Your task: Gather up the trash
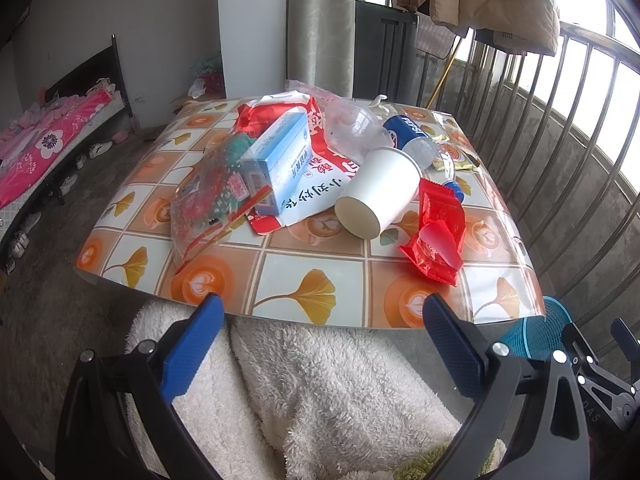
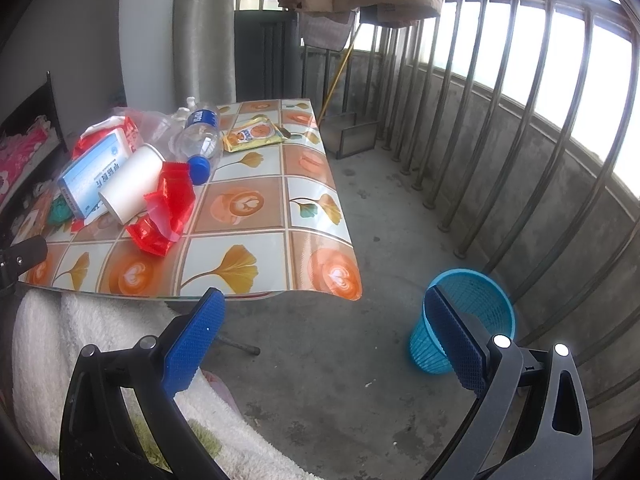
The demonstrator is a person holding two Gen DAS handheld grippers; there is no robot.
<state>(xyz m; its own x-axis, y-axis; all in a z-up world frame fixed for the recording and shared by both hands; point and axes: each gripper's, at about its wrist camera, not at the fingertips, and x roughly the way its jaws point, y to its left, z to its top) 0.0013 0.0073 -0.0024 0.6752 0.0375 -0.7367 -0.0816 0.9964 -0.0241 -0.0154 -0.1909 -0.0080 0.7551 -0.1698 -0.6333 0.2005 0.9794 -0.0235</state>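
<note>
Trash lies piled on a low table with a patterned cover [image 1: 304, 284]: a white paper cup [image 1: 378, 190] on its side, a red wrapper [image 1: 438, 232], a blue-white box [image 1: 280, 156], a Pepsi bottle [image 1: 412, 136], a clear printed bag [image 1: 208, 200] and a red-white bag [image 1: 320, 184]. A yellow packet [image 2: 252, 136] lies at the far side. A blue mesh bin [image 2: 464, 320] stands on the floor right of the table. My left gripper [image 1: 320, 312] is open and empty before the table's near edge. My right gripper [image 2: 320, 308] is open and empty, between table corner and bin.
A white fluffy blanket [image 1: 320, 392] lies under both grippers. Metal railing bars [image 2: 520, 120] run along the right. A dustpan [image 2: 348, 136] stands by the far railing. A bed with pink bedding [image 1: 40, 148] is at the left, with shoes beneath.
</note>
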